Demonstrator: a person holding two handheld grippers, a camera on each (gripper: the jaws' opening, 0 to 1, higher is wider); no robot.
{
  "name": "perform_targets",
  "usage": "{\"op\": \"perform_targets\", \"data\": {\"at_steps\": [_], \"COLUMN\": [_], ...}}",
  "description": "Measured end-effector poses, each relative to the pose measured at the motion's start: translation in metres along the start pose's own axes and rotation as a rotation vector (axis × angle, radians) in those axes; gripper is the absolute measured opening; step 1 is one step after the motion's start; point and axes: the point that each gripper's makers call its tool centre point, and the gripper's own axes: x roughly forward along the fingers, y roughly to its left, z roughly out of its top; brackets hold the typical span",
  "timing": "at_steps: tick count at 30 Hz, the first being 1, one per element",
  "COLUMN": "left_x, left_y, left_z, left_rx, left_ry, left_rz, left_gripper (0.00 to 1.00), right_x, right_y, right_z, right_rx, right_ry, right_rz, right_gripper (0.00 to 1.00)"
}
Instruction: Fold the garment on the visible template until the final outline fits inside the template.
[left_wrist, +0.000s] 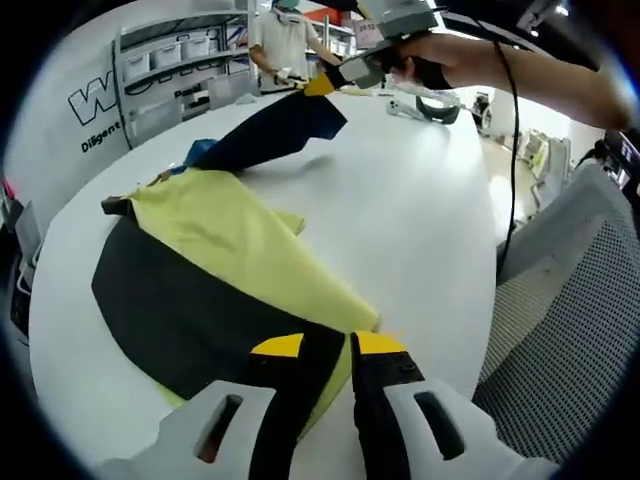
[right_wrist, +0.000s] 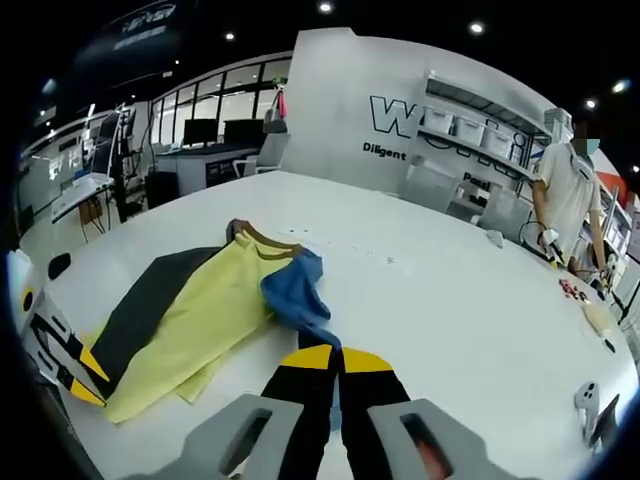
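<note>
White round table (left_wrist: 420, 210), one garment (left_wrist: 230, 250), two grippers.
Spread on the table, the yellow, black and blue garment is clamped at its near hem by the left gripper (left_wrist: 345, 345) and at a lifted blue sleeve (right_wrist: 300, 295) by the right gripper (right_wrist: 335, 360). A standing person (right_wrist: 565, 195) is seen beyond the table; a mesh chair (left_wrist: 570, 340) is seen from the left gripper view.

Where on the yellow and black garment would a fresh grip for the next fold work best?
Probably the garment's collar end, approached from the bare table beyond it: that edge lies flat and exposed. The right gripper holds the blue sleeve and the left gripper the hem.
</note>
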Motion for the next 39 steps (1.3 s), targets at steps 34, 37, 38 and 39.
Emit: {"op": "perform_targets", "data": {"at_steps": [34,37,38,39], "left_x": [-0.083,-0.092,-0.095,-0.097], "left_y": [0.113,0.133,0.14,0.144], "left_z": [0.013,0.001,-0.003,-0.005], "left_rx": [-0.031,-0.045,-0.049,-0.055], "left_ry": [-0.101,-0.076,-0.068,-0.069], "left_rz": [0.363,0.421,0.441,0.456], "left_gripper": [0.01,0.01,0.01,0.01], "right_x": [-0.008,-0.008,-0.008,-0.008], "right_y": [-0.023,-0.026,-0.028,-0.029], "right_z": [-0.012,-0.016,-0.018,-0.02], "right_rx": [-0.003,-0.003,-0.003,-0.001], "right_ry": [0.036,0.047,0.055,0.061], "right_rz": [-0.028,-0.031,-0.036,-0.037], "right_gripper": [0.0,0.0,0.0,0.0]}}
